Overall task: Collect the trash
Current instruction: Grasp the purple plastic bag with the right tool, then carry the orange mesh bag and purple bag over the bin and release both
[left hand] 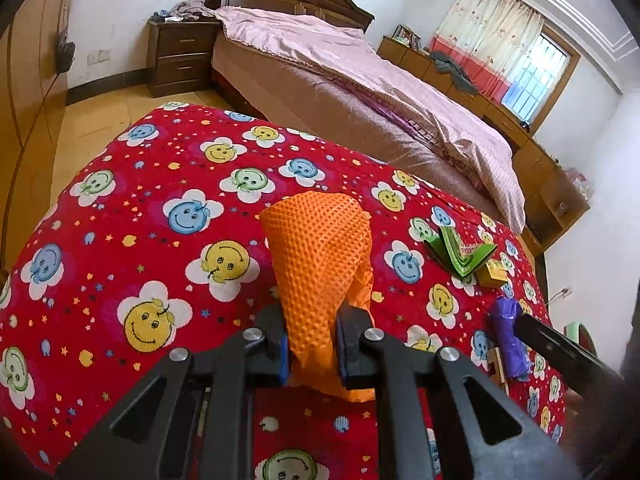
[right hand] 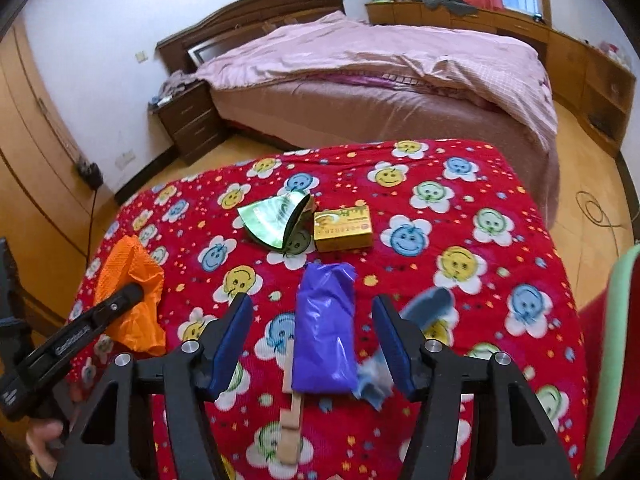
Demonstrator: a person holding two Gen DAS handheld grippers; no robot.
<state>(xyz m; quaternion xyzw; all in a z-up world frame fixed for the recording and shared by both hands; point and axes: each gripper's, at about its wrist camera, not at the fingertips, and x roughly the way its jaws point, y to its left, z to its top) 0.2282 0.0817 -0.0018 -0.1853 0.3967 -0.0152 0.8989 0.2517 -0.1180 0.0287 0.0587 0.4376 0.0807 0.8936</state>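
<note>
— Where's the trash on the red smiley-face cloth point(right hand: 500, 216)?

— My left gripper point(left hand: 310, 350) pinches the orange textured bag point(left hand: 320, 256). The crumpled purple plastic wrapper point(right hand: 325, 324) lies lengthwise between my right gripper's point(right hand: 312, 344) spread fingers, nearer than the gold box point(right hand: 343, 229) beyond it.

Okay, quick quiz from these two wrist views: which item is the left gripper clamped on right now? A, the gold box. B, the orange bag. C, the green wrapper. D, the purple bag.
B: the left gripper has its jaws shut on the orange bag, while the purple bag lies between the open jaws of the right gripper, ungrasped.
</note>
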